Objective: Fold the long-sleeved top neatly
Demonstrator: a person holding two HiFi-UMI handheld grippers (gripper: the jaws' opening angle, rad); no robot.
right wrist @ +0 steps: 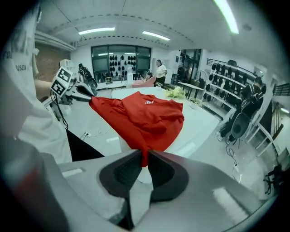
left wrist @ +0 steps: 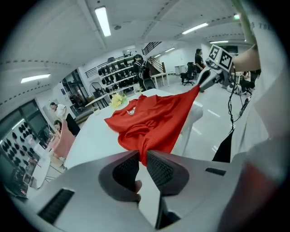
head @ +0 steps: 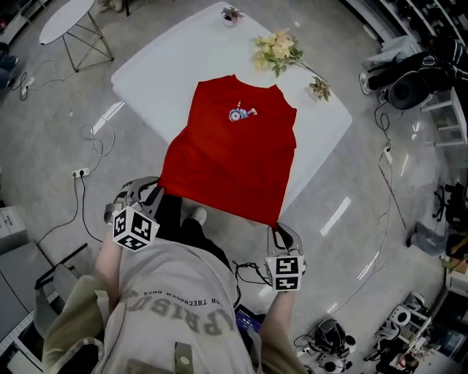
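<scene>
Red cloth of the long-sleeved top (head: 238, 153) is pinched tight in both tools: the left gripper (left wrist: 142, 158) has its jaws nearly closed on one hem corner, and the right gripper (right wrist: 145, 156) is clamped the same way on the other. Between them the hem is drawn taut, off the near edge of the white table (head: 168, 62) and towards the person. The rest of the garment lies flat on the tabletop, front up, its collar pointing to the far side. A spray of flowers (head: 278, 50) and a small pot (head: 232, 14) stand beyond the collar, clear of the cloth. No sleeve spreads out to either side, so the sleeves appear to be tucked in already, leaving a narrow panel. The work looks about midway. What seems to remain is to carry the held hem up to the collar and square the stack.
</scene>
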